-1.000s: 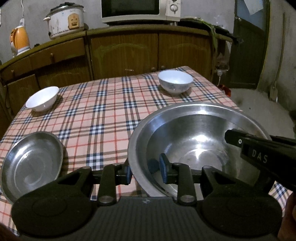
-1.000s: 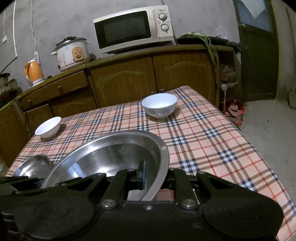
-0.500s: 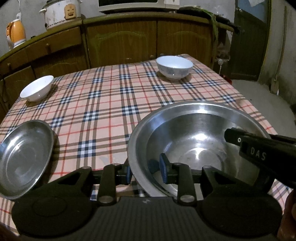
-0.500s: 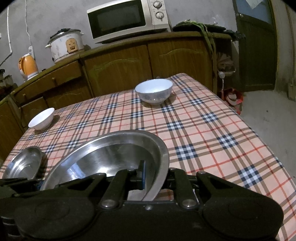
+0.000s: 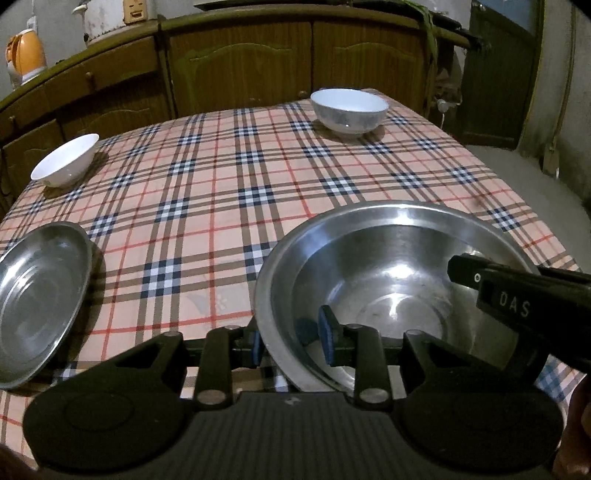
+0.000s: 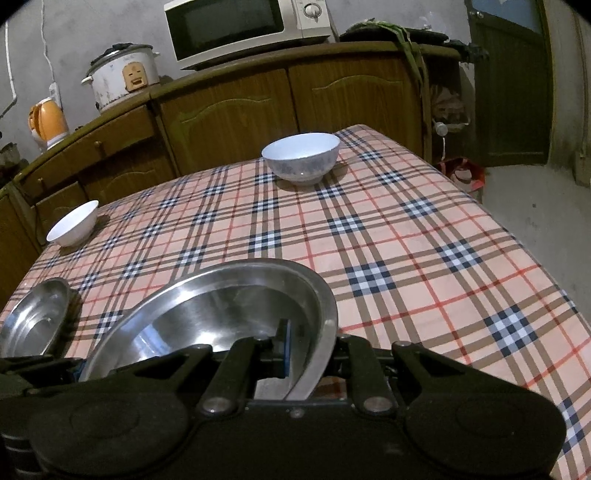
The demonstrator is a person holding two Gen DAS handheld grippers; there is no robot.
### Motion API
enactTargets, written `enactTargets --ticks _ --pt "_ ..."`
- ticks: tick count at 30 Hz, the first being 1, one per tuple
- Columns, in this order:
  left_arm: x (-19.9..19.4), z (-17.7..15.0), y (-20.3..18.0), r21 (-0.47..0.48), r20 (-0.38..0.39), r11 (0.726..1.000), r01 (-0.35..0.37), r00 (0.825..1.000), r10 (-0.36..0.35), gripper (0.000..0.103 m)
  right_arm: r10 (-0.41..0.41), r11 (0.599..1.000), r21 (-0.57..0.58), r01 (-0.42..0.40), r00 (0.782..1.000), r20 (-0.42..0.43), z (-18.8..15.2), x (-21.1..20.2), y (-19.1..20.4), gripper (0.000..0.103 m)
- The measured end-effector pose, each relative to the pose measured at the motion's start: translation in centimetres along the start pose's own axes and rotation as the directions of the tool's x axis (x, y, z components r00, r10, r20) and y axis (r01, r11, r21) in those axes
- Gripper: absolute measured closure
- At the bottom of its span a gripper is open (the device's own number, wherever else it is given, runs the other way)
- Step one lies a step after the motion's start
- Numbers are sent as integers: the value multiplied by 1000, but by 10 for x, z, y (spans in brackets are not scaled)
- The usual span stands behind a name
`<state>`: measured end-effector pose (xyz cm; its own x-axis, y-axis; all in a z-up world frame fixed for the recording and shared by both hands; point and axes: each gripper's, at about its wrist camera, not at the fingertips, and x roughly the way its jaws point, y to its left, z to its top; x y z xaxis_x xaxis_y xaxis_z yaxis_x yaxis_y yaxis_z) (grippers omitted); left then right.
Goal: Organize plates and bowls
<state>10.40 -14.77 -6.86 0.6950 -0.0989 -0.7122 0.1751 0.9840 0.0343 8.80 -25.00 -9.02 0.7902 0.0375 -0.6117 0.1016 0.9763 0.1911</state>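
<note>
Both tongs hold one wide, shiny round steel basin [image 5: 391, 280] by its rim.

Left tongs [image 5: 291, 341] and right tongs [image 6: 312, 349] clamp opposite edges of the basin, above the plaid-clothed worktop [image 5: 229, 192]; a flat steel plate [image 5: 37, 302] lies left of the basin.

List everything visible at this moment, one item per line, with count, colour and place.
steel basin: 1, silver, near table edge, rim clamped on two sides
steel plate: 1, silver, near left edge
patterned bowl: 1, white-blue, far side of table
small bowl: 1, white, far left
tablecloth: 1, pink plaid, covers table
microwave: 1, white, on cabinet
rice cooker: 1, white, on cabinet
kettle: 1, orange, cabinet's left end
left gripper: 1, black, on basin rim
right gripper: 1, black, on opposite rim
</note>
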Motion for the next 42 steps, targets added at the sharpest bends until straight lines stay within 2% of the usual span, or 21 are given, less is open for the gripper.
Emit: enactTargets --ticks 32,42 --pt "10 -5 -7 14 -25 1000 8 1000 -7 71 -10 1000 27 11 1000 -21 -6 10 -8 86" --pt "9 -6 -5 27 -33 1000 9 999 -8 67 -27 999 46 28 999 -19 -6 6 -14 83"
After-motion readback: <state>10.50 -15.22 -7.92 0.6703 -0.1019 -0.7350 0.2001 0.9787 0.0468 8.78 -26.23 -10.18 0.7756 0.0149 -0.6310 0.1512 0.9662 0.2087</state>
